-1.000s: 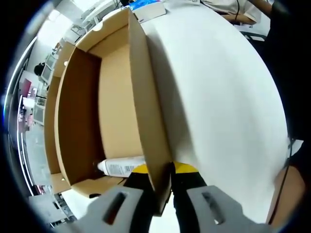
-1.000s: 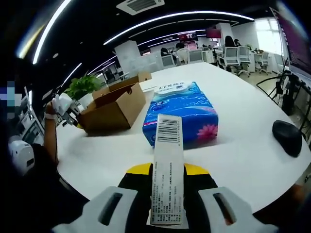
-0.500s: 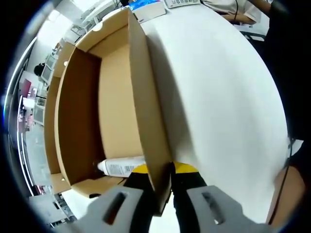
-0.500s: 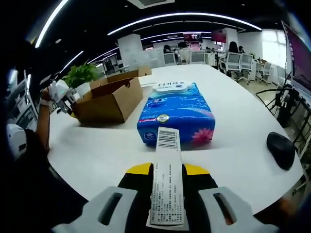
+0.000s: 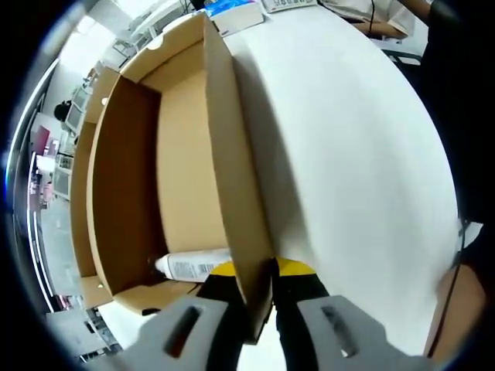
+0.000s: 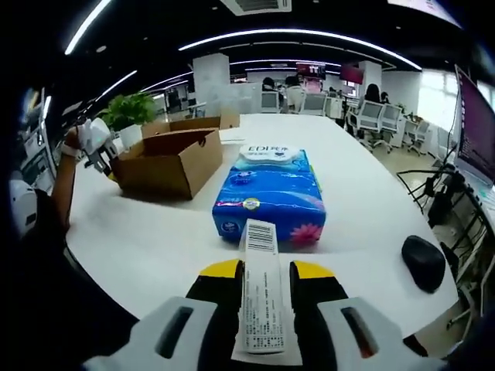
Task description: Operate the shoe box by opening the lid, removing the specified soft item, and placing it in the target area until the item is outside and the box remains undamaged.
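The left gripper (image 5: pixel 259 297) has its fingers closed on the long side wall of the open shoe box (image 5: pixel 186 154), pinching the cardboard edge at the box's near corner. Inside the box, against the near end wall and just beside that pinch, lies a white tube (image 5: pixel 193 265) with printed text. The right gripper (image 6: pixel 263 297) is clamped on a flat white carton (image 6: pixel 261 294) with a barcode at its far end; the carton is out of the box and held above the white bench (image 6: pixel 155 239), just short of a blue tissue pack (image 6: pixel 271 193) that lies well apart from the box.

The main risk is at the box wall: the thin cardboard is held only at one corner, so a twist or pull of the left hand could crease or tear it, or drag the box along the bench. The carton is gripped near one end, and it could pivot or slip if lowered at an angle. Set down too far forward, it would land on the tissue pack rather than the bench. Which of the two, carton or tube, is the specified soft item cannot be told.
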A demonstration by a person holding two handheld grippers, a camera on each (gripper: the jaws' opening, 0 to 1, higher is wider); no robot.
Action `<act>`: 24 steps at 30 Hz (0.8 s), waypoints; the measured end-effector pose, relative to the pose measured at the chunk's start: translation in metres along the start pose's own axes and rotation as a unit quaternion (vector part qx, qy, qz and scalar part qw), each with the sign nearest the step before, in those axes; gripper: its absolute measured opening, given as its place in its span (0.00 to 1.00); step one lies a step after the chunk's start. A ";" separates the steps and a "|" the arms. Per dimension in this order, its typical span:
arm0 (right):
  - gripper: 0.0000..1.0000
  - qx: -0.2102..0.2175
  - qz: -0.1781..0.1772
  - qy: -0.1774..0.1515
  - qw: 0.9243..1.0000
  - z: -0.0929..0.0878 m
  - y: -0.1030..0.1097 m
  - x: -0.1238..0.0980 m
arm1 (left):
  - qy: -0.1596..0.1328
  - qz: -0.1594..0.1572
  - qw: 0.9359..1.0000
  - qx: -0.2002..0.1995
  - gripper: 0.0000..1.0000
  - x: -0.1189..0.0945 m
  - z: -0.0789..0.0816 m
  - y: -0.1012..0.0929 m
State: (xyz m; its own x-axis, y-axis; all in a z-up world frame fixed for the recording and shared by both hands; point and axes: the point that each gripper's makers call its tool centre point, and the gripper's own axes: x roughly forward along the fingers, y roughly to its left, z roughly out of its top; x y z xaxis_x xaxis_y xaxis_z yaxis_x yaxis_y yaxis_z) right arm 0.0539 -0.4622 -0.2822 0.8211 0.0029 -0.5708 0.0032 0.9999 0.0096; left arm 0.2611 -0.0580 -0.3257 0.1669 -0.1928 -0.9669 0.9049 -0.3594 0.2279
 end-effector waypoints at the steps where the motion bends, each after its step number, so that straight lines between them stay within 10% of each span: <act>1: 0.23 -0.001 -0.002 0.000 1.000 0.000 -0.001 0.000 | 0.000 0.000 1.000 0.000 0.10 0.000 0.000 0.000; 12: 0.26 0.010 -0.018 0.056 0.998 -0.031 -0.011 0.012 | 0.000 0.001 1.000 0.002 0.10 0.000 0.000 0.000; 24: 0.41 0.010 -0.013 0.029 0.999 -0.014 -0.006 0.007 | 0.000 0.001 1.000 0.001 0.10 0.000 0.000 0.001</act>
State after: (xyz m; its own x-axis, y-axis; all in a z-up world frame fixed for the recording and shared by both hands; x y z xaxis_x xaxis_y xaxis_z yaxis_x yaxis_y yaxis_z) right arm 0.0516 -0.4683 -0.2979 0.7863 -0.0230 -0.6175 0.0368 0.9993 0.0096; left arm 0.2616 -0.0578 -0.3252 0.1685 -0.1925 -0.9667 0.9037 -0.3615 0.2295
